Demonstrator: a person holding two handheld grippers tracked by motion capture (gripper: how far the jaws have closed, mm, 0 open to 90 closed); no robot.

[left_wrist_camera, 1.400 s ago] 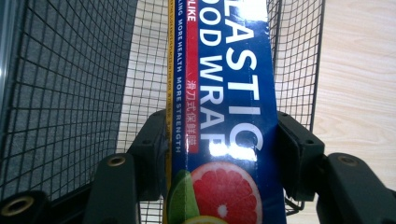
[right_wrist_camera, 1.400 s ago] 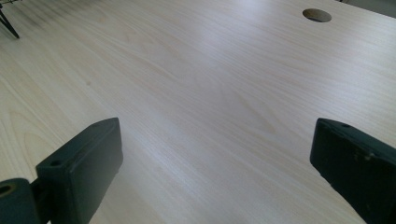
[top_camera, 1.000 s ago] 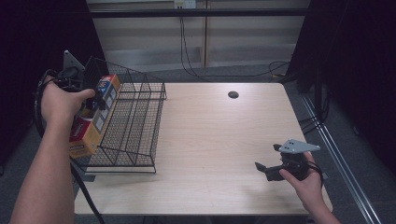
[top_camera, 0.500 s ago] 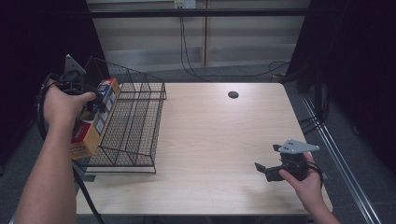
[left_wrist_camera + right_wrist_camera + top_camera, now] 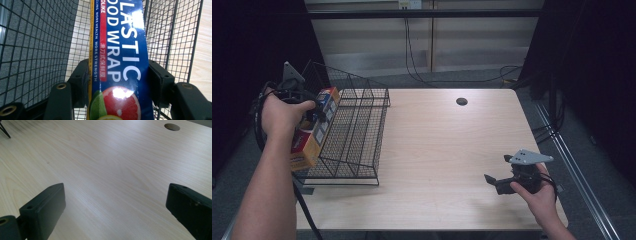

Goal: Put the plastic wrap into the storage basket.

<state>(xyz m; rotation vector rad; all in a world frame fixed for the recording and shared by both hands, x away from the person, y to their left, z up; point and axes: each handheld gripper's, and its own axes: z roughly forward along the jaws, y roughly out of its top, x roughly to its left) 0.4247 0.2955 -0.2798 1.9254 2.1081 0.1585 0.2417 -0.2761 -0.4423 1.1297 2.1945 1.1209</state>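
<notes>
A long blue and yellow box of plastic food wrap [image 5: 314, 131] stands on end, tilted, at the left side of a black wire basket [image 5: 358, 125]. My left gripper [image 5: 312, 111] is shut on the box's upper part. In the left gripper view the box [image 5: 120, 45] is clamped between both black fingers [image 5: 79, 80], with basket mesh [image 5: 35, 47] on either side of it. Whether the box's lower end rests on the basket floor is hidden. My right gripper [image 5: 498, 183] hovers open, holding nothing, near the table's front right, its jaws wide apart over bare wood [image 5: 115, 202].
The light wooden table [image 5: 447, 145] has a round cable hole [image 5: 461, 101] at the back. The basket takes up the left third. One basket foot [image 5: 5, 130] shows far off in the right gripper view. Cables trail on the floor behind the table.
The left hand and the box have sunk slightly at the basket's left side. The right gripper has stayed put.
</notes>
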